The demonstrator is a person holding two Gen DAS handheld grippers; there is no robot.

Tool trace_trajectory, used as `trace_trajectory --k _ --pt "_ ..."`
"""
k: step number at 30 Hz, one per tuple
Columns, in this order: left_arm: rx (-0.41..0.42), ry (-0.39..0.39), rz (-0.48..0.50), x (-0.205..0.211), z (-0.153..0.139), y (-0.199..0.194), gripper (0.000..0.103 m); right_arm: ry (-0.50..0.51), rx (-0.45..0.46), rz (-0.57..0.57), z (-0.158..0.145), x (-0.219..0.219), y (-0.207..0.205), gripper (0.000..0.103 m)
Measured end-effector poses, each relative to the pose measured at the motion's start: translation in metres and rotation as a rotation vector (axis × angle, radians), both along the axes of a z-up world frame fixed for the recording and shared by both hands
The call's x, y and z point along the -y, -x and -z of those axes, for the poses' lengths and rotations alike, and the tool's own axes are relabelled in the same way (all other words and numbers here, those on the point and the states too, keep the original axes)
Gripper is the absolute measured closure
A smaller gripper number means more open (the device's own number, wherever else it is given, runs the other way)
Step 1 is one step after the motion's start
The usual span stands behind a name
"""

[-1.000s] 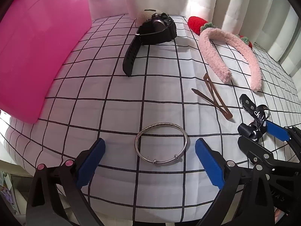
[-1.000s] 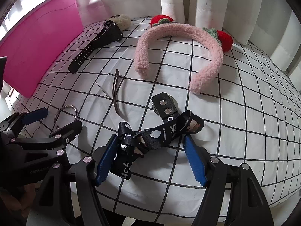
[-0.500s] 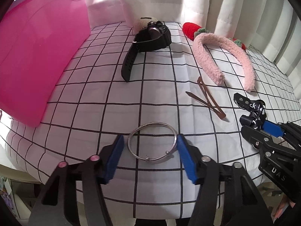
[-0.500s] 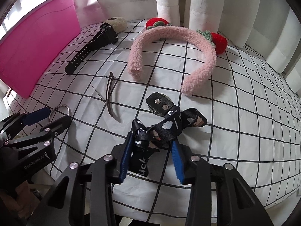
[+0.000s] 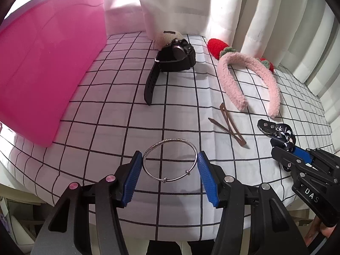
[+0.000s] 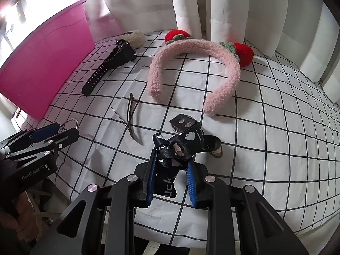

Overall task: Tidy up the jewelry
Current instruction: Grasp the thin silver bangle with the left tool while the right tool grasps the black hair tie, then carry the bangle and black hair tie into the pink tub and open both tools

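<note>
A thin silver bangle [image 5: 173, 139] hangs just above the grid cloth [image 5: 106, 127], casting a shadow on it. My left gripper [image 5: 169, 161] is shut on it, with a blue pad against each side of the ring. In the right wrist view a black printed strap [image 6: 187, 140] with snap buttons is bunched into a raised fold. My right gripper [image 6: 171, 163] is closing on it and its blue pads squeeze the fold from both sides. In that same view the left gripper [image 6: 59, 131] and the bangle [image 6: 72, 120] show at the left edge.
A large pink bin [image 5: 42, 63] stands at the left. On the cloth lie a black watch [image 5: 174, 55], a fluffy pink headband [image 5: 233, 85] with red strawberries, and a brown hair clip [image 5: 228, 125]. White curtains hang behind. The table's front edge is just below the grippers.
My left jaws came together on the bangle and lifted it slightly off the cloth. My right jaws narrowed onto the black strap, which folded upward between them.
</note>
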State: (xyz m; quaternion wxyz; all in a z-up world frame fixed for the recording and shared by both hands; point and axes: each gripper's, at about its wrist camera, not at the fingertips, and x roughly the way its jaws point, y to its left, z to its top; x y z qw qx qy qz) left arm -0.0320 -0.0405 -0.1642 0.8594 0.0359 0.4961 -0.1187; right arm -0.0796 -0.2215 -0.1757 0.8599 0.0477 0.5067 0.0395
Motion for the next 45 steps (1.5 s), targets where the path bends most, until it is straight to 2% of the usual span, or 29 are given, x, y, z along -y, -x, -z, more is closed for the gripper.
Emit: trace_trajectory --k 12,25,32,37,45 --pt "0.100 0.030 -0.027 -0.011 -0.058 -0.008 0.051 0.008 0.082 -0.032 -0.052 -0.005 -0.004 0.078" --pt "0.250 0.078 -0.095 -0.042 -0.132 -0.015 0.051 0.004 0.249 -0.145 -0.135 -0.041 -0.033 0.078" --pt "0.330 0.107 -0.162 -0.077 -0.173 -0.026 0.051 -0.019 0.339 -0.234 -0.175 -0.076 -0.056 0.078" --pt "0.378 0.100 -0.232 -0.111 -0.195 -0.036 0.051 -0.047 0.395 -0.310 -0.201 -0.111 -0.077 0.078" --pt "0.432 0.037 -0.351 -0.174 -0.211 -0.046 0.051 -0.102 0.432 -0.450 -0.228 -0.185 -0.108 0.078"
